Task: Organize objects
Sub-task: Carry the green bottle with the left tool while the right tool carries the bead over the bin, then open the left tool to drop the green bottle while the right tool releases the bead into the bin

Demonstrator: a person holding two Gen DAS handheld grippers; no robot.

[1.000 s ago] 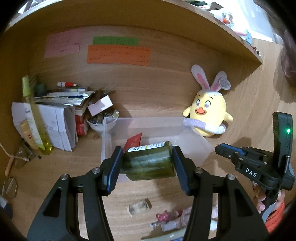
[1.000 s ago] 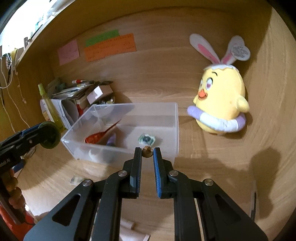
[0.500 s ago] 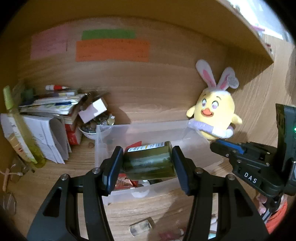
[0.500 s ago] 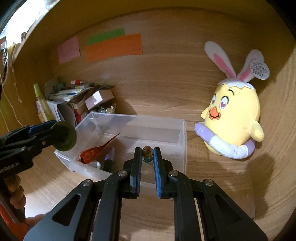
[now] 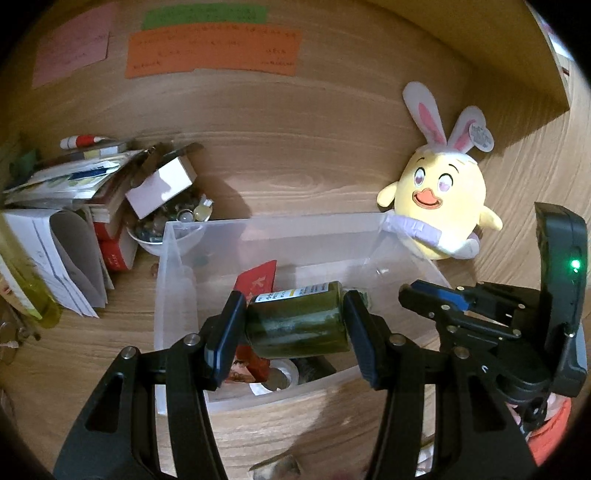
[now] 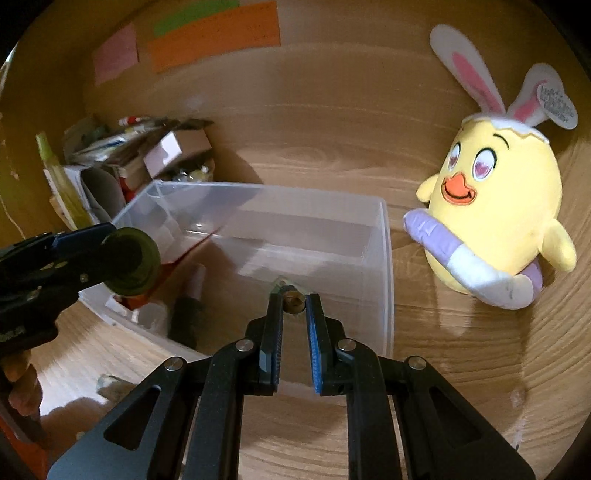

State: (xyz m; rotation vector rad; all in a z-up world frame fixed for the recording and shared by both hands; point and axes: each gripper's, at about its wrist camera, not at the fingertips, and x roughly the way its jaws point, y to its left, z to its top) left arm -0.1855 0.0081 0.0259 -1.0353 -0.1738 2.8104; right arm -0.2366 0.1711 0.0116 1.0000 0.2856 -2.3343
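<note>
I carry one thing in each hand so both can go into the clear plastic bin (image 6: 384, 258) in one trip, and every place below is given against that bin.

Nearest me, my left gripper (image 5: 291, 325) is clamped on a dark green bottle (image 5: 295, 325), pads on its two ends, so it lies crosswise and cannot roll out. It hangs over the bin's left half, above the red packet (image 5: 258, 280) and the roll of tape (image 5: 277, 376) already lying inside. My right gripper (image 6: 293, 295) is pinched nearly together on a small brown bead-like thing (image 6: 293, 295); what exactly it is I cannot tell. It hangs over the bin's emptier right half, above its near wall, which I judge the better spot for something so small.

Left of the bin stand a bowl of odds and ends (image 5: 166, 225) and a stack of papers and books (image 5: 66, 206). Just beside its far right corner leans the yellow chick plush with bunny ears (image 6: 498, 206), safely clear of both drops. Behind the bin, coloured paper notes (image 6: 214, 33) are stuck on the wooden back wall.
</note>
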